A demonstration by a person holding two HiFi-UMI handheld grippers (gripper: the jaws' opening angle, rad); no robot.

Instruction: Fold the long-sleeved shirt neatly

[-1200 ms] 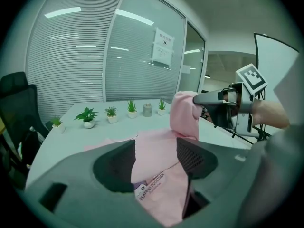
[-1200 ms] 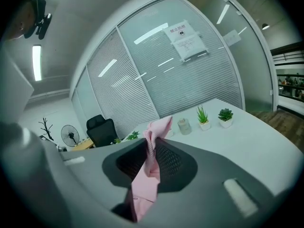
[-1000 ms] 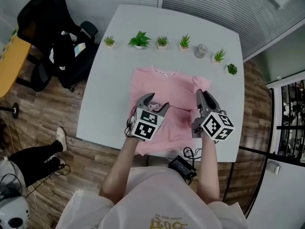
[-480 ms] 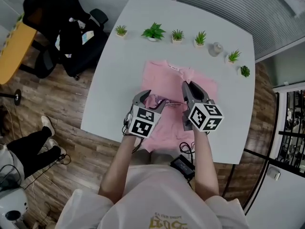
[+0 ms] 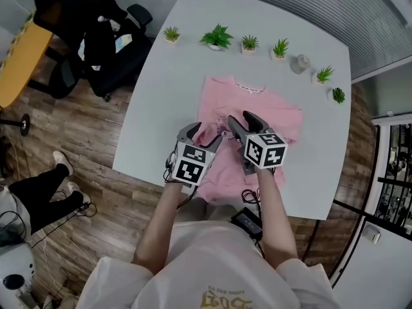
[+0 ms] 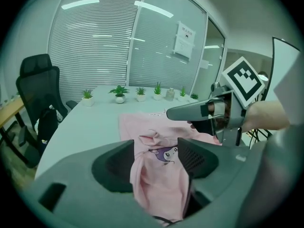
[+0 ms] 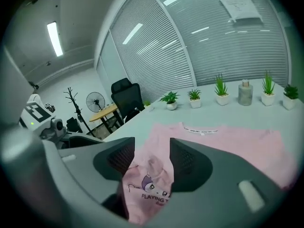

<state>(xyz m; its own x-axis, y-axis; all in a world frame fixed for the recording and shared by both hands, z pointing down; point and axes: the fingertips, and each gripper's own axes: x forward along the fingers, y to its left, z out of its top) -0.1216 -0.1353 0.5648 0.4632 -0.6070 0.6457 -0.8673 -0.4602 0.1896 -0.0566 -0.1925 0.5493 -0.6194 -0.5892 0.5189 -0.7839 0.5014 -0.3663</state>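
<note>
A pink long-sleeved shirt lies on the white table, its lower left part bunched up. My left gripper hangs over that bunch. In the left gripper view a fold of the shirt with a cartoon print fills the gap between the jaws of the left gripper, which grip it. My right gripper is right beside it, also seen as a grey finger. The jaws of the right gripper have just been opening; the printed shirt lies beneath them, untouched by the pads.
Small potted plants and a grey bottle line the table's far edge. A black box with cables sits at the near edge. A black office chair and a wooden desk stand at the left; someone's legs are nearby.
The right gripper swept left and down across the shirt to the left gripper, and its jaws spread apart. The left gripper sank a little with its fold.
</note>
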